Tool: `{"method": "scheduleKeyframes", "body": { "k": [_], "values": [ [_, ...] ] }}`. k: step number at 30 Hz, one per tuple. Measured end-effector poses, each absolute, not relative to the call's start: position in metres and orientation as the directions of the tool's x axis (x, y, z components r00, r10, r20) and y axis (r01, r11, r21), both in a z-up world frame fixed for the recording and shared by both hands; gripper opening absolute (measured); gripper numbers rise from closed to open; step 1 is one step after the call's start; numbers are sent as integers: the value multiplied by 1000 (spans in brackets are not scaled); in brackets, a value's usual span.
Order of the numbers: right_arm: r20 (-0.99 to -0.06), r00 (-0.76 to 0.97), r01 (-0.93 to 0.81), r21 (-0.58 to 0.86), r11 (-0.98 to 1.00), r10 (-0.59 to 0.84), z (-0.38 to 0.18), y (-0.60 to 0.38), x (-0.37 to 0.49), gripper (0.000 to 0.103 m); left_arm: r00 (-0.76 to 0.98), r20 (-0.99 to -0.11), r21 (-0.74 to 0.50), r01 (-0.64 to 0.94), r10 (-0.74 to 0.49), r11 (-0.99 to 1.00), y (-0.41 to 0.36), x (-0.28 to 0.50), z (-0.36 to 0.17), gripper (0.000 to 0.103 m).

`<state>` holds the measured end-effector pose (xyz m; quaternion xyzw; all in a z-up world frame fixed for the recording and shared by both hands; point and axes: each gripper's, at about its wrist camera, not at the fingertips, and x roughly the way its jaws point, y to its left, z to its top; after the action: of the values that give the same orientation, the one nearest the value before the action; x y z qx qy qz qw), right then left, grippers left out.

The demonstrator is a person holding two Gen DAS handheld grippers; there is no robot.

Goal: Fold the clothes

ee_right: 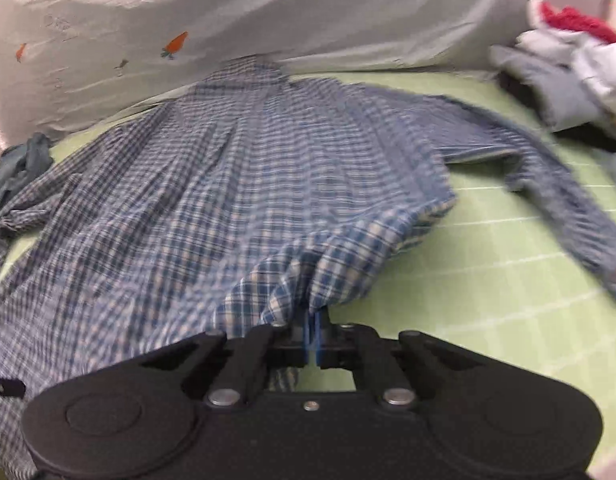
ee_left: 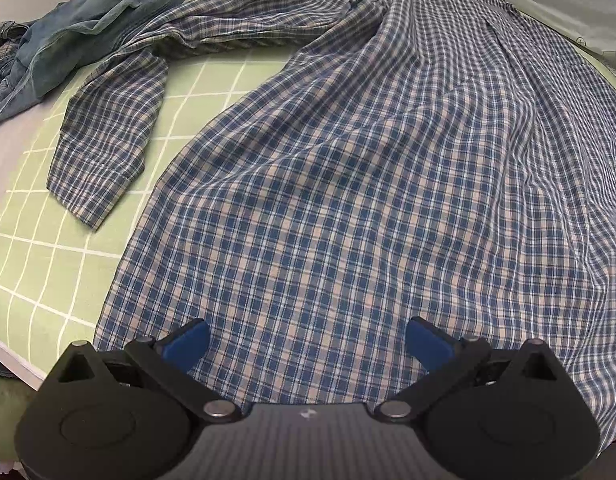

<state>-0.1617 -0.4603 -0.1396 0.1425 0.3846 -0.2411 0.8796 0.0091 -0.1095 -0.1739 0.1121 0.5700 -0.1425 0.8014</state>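
A blue and cream plaid shirt (ee_left: 347,184) lies spread over a green gridded mat (ee_left: 36,248). One sleeve (ee_left: 108,128) trails off to the left in the left wrist view. My left gripper (ee_left: 308,344) hangs open just above the shirt's lower part, its blue pads (ee_left: 188,342) wide apart with nothing between them. In the right wrist view the same plaid shirt (ee_right: 212,184) fills the middle. My right gripper (ee_right: 312,320) is shut on a bunched fold of the shirt's hem, lifted a little off the green mat (ee_right: 487,264). The other sleeve (ee_right: 547,184) stretches away to the right.
A crumpled grey-blue garment (ee_left: 88,28) lies at the mat's far left corner, also seen as a grey-blue garment (ee_right: 16,168). A pile of clothes with red and white pieces (ee_right: 567,60) sits at the far right. A white printed sheet (ee_right: 228,20) rises behind the mat.
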Motion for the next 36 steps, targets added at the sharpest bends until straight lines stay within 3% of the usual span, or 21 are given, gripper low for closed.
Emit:
{"method": "scheduleKeyframes", "body": {
  "k": [6,15,19,28,30,36],
  "values": [
    [-661,557,496,-221,840,-503,-99,-440,-175,3,307,-947,16,351,-99,936,-113,11,-174,103],
    [-744,572,308,-196,931,-346,-150,-425,-100,3,301,-949,16,342,-94,940,-116,6,-176,103],
    [-775,552,309,-155,938,-310,-167,-418,-89,4,299,-949,15,347,-95,938,-118,7,-176,103],
    [-767,555,443,-53,895,-321,-150,-444,-129,30,307,-947,14,346,-99,938,-118,0,-177,103],
    [-748,568,475,-43,879,-343,-145,-450,-136,44,309,-946,14,347,-100,938,-110,-1,-179,103],
    [-721,564,566,-17,824,-402,-147,-477,-158,44,318,-942,14,347,-104,938,-105,-7,-181,103]
  ]
}}
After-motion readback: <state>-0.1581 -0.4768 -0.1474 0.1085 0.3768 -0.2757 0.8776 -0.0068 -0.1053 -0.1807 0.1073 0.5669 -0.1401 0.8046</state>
